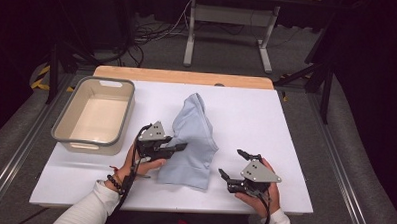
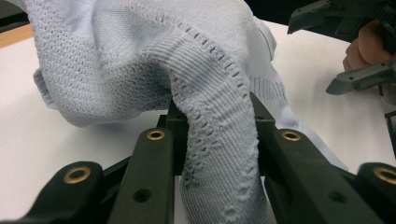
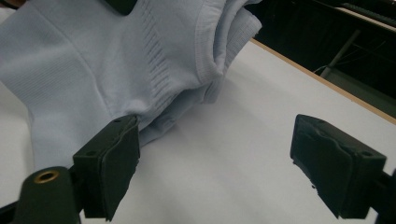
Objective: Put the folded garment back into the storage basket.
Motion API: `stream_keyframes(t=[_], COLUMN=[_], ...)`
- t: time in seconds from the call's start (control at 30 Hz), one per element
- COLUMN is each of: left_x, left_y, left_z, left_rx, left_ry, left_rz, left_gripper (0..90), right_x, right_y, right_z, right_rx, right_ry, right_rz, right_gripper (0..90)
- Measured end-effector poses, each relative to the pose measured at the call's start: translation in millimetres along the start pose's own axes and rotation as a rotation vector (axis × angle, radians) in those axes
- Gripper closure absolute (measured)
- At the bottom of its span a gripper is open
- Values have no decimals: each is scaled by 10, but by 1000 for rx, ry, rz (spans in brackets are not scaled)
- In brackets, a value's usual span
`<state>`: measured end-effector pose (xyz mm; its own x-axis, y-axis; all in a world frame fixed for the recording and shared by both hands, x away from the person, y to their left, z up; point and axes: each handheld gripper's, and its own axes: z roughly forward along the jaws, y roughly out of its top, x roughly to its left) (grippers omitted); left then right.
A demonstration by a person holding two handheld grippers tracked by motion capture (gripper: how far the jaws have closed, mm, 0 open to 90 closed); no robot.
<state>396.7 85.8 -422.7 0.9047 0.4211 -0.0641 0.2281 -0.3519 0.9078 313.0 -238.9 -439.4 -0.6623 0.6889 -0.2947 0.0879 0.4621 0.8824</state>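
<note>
A light blue knitted garment (image 1: 193,137) lies bunched in the middle of the white table (image 1: 271,119). My left gripper (image 1: 177,147) comes in from the garment's left side, shut on a ribbed band of the knit (image 2: 215,154) that runs between its jaws. The rest of the garment (image 2: 140,56) rises in folds just beyond them. My right gripper (image 1: 231,162) stands open beside the garment's lower right edge. Its left pad (image 3: 116,158) is right at the garment's hem (image 3: 93,65), and bare table lies between the jaws. The right gripper (image 2: 322,51) also appears far off in the left gripper view.
A grey-rimmed, empty bin (image 1: 129,109) stands at the table's left, close to my left hand. A wooden strip (image 1: 182,76) edges the far side of the table. The white surface to the right of the garment is free.
</note>
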Motion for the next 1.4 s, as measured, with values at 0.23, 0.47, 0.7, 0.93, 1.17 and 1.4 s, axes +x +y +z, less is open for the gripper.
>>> stream_keyframes(t=[0.23, 0.47, 0.7, 0.93, 1.17, 1.4], left_x=[-43, -119, -207, -225, -177, -123], left_y=[25, 46, 18, -20, -32, -16], left_z=[-19, -107, -263, -373, -449, -484], left_rx=[8, 13, -3, -9, -1, -13], left_ry=[5, 5, -14, -15, 16, 20], left_rz=[32, 100, 172, 209, 189, 165], left_gripper=[707, 707, 707, 707, 703, 696], right_x=[-138, -272, -247, -214, -150, -163], right_y=[197, 491, 693, 714, 777, 825], right_z=[95, 317, 646, 918, 937, 852], right_rx=[-32, -61, 0, 60, 2, -74], right_ry=[47, 196, 348, 502, 593, 585], right_rz=[88, 204, 231, 295, 253, 255], right_gripper=[179, 151, 62, 41, 368, 586])
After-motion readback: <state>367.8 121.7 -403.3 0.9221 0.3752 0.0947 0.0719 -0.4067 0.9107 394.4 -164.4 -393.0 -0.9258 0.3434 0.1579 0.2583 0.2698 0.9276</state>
